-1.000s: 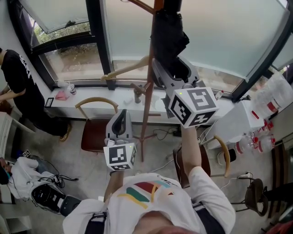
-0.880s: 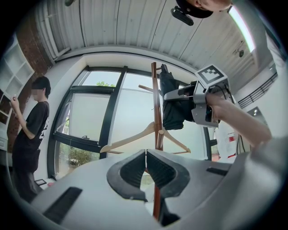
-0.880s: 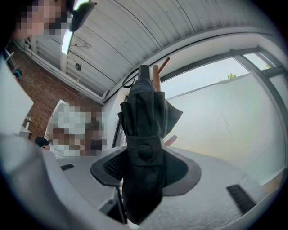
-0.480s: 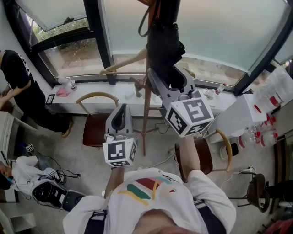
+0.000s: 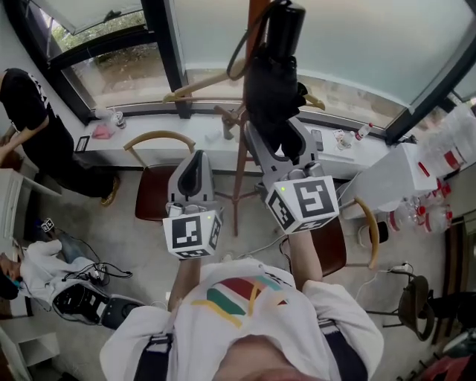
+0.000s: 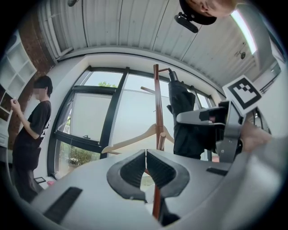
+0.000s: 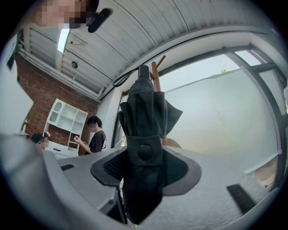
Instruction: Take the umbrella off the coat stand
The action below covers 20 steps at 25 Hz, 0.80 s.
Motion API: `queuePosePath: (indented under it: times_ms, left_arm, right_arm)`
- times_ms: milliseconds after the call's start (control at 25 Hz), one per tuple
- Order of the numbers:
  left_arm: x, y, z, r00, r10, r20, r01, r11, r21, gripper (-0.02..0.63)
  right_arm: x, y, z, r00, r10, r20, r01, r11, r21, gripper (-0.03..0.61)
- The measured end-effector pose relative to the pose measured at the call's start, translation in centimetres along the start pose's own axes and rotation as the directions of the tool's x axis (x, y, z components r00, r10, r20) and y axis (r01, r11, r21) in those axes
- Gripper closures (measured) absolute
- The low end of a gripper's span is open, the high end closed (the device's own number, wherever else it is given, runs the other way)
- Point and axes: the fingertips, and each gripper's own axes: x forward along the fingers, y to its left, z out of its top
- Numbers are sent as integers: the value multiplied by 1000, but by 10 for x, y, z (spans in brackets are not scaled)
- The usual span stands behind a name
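The black folded umbrella (image 5: 269, 93) hangs upright beside the brown pole of the coat stand (image 5: 238, 175), its handle (image 5: 286, 22) on top. Its cord loop (image 5: 239, 53) lies by the top of the pole; I cannot tell whether it still sits on a peg. My right gripper (image 5: 277, 140) is shut on the umbrella's lower part, and the right gripper view shows the umbrella (image 7: 145, 130) pinched between both pads at its strap button. My left gripper (image 5: 195, 162) hovers left of the pole, shut on nothing. In the left gripper view its pads (image 6: 139, 166) touch, with the stand (image 6: 156, 103) beyond.
A wooden hanger (image 5: 199, 86) hangs on the stand. A chair (image 5: 158, 186) stands left of the pole and another (image 5: 357, 245) on the right. The window sill (image 5: 149, 130) holds small items. A person in black (image 5: 21, 111) stands at far left. Plastic bags (image 5: 439, 186) lie at right.
My right gripper has come down and toward me with the umbrella in it; the umbrella's handle and cord loop now show at the top. The left gripper has kept still.
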Motion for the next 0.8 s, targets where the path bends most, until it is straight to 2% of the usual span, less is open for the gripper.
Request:
queuePosePath:
  times_ms: [400, 800]
  left_arm:
    - [-1, 4, -1, 1000, 2, -1, -2, 1000, 1, 606]
    - [0, 3, -3, 1000, -10, 10, 10, 1000, -2, 606]
  right_arm:
    - [-21, 1, -39, 998, -49, -28, 51, 995, 88, 370]
    - [-38, 3, -81, 992, -76, -104, 86, 991, 99, 370]
